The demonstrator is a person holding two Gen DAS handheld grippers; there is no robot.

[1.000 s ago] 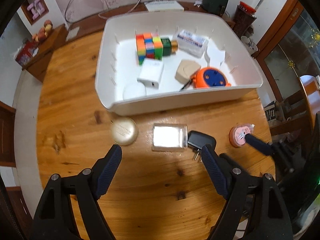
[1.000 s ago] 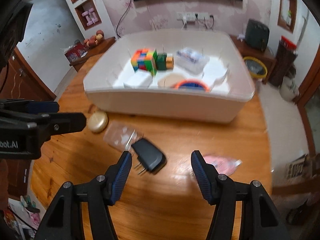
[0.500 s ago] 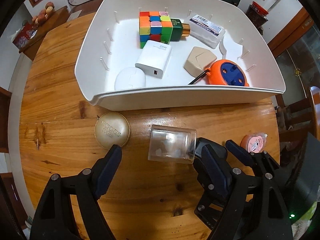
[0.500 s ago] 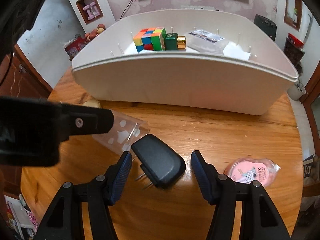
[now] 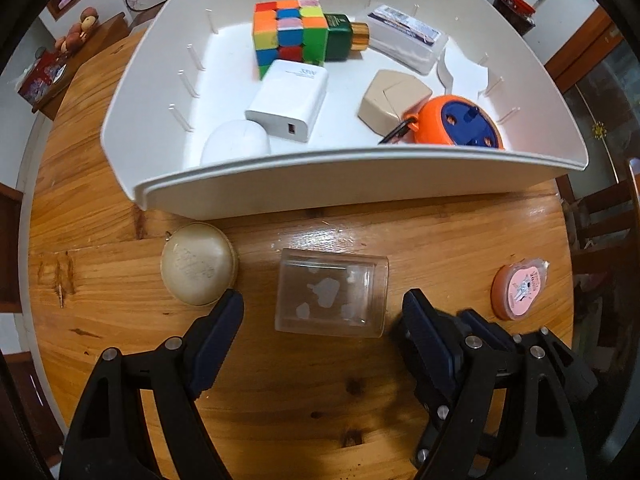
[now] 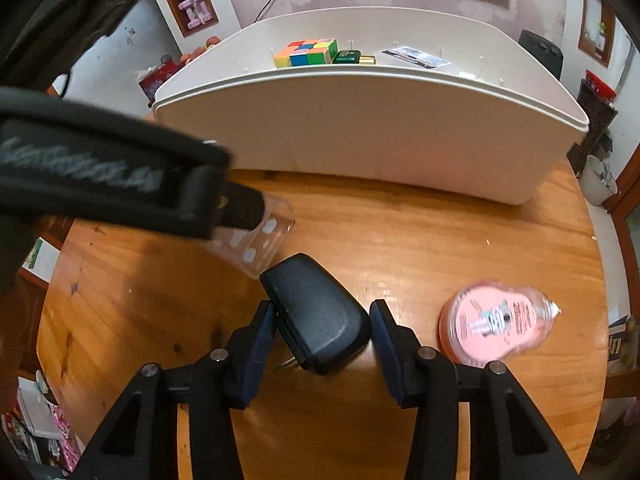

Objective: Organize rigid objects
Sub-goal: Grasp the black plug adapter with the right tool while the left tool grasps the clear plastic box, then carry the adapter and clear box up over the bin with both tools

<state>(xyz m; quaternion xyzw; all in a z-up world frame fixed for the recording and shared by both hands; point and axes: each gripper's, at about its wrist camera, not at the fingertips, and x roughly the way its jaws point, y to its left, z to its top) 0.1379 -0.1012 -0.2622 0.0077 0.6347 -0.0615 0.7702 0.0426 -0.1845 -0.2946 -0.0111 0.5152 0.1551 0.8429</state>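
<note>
A clear plastic box [image 5: 332,296] lies on the wooden table [image 5: 280,400], between the fingers of my left gripper [image 5: 324,300]. That gripper is open and its pads stand clear of the box on both sides. A black plug adapter [image 6: 316,312] lies between the fingers of my right gripper [image 6: 322,307]. The right jaws are closing and both pads meet the adapter's sides. In the left wrist view the adapter is hidden behind my gripper's right finger. The white tub [image 5: 360,184] holds a colour cube [image 5: 288,32], a white charger [image 5: 288,100] and several other items.
A round beige compact [image 5: 198,264] sits just left of the clear box, near my left finger. A pink round case [image 6: 496,320] lies to the right of the adapter. The tub's near wall [image 6: 360,140] rises close behind both objects. Chairs and shelves surround the table.
Both grippers have come down toward the table. The left one now straddles the clear box. The right jaws have narrowed onto the black adapter.
</note>
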